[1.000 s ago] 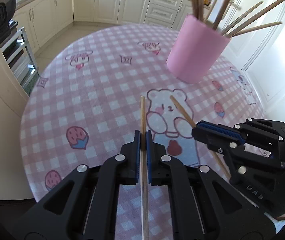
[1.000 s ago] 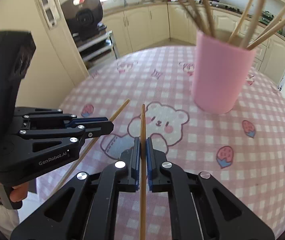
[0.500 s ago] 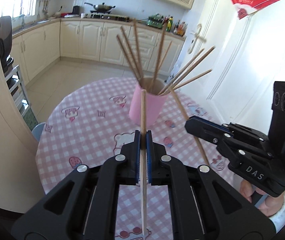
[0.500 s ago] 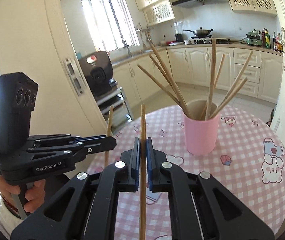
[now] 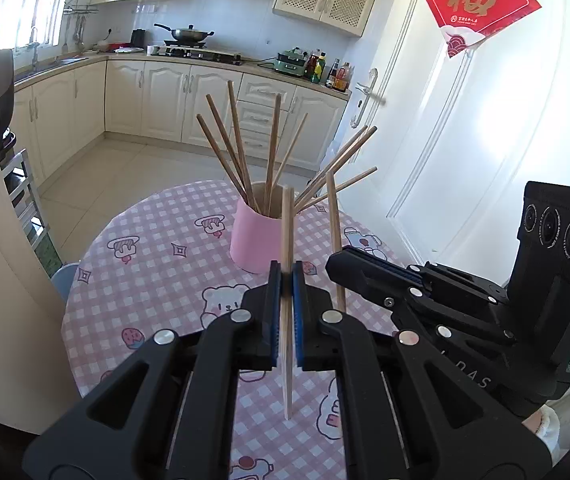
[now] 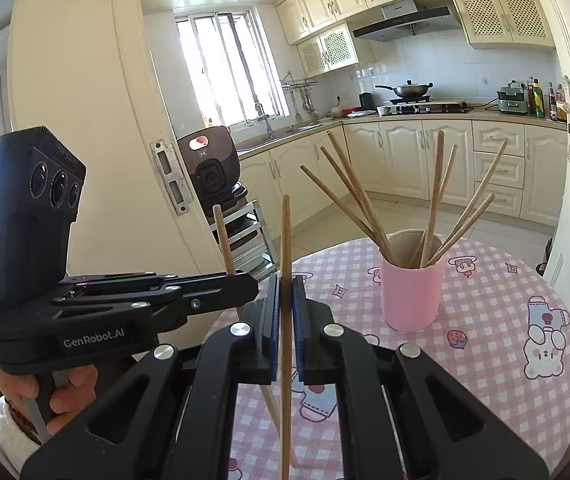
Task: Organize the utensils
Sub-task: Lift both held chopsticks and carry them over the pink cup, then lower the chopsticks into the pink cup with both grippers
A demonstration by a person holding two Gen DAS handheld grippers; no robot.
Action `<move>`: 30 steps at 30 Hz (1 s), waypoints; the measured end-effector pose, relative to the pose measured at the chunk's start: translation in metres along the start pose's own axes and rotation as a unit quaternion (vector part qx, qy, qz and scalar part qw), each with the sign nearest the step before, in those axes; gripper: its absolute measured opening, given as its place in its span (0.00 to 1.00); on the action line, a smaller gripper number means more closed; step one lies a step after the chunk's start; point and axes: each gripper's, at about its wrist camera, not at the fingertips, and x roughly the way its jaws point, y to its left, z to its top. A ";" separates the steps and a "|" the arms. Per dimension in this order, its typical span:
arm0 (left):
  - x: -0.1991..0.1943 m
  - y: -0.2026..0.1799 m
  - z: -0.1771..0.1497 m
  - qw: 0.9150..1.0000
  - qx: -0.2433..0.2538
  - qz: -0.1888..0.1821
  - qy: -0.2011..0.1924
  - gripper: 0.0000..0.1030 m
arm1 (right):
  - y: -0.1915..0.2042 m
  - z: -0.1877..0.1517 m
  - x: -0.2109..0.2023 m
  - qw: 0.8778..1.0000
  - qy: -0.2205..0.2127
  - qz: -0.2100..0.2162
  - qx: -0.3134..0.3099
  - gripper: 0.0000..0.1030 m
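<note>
We note two matte black handheld grippers, left gripper (image 6: 245, 280) lettered GenRobot.AI in white, right gripper (image 5: 335, 258) lettered DAS, blue ribbed pads (image 5: 271, 312) inside the fingers, silver round screws, boxy three-lens camera heads, white knit cuff (image 6: 1, 432) with dark beaded bracelet

You see a round table (image 5: 157, 280) in a pink checked cloth printed with bears and strawberries. Beyond it, cream cabinets (image 5: 165, 100) run along the far wall, a wok (image 5: 189, 34) sits on the stove, and bottles (image 5: 335, 74) crowd the counter's right end. A red paper ornament (image 5: 481, 0) hangs on the white door (image 5: 465, 140).
</note>
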 end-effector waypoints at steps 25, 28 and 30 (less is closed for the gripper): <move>-0.003 -0.029 0.070 0.995 0.056 0.011 -0.082 0.05 | -0.045 0.044 -0.022 0.990 -0.087 -0.109 -0.022 0.05; 0.002 -0.041 0.087 0.993 0.069 0.013 -0.095 0.05 | -0.051 0.056 -0.023 0.987 -0.110 -0.114 -0.019 0.05; 0.005 -0.046 0.097 0.992 0.075 0.017 -0.105 0.05 | -0.053 0.063 -0.021 0.985 -0.121 -0.118 -0.021 0.05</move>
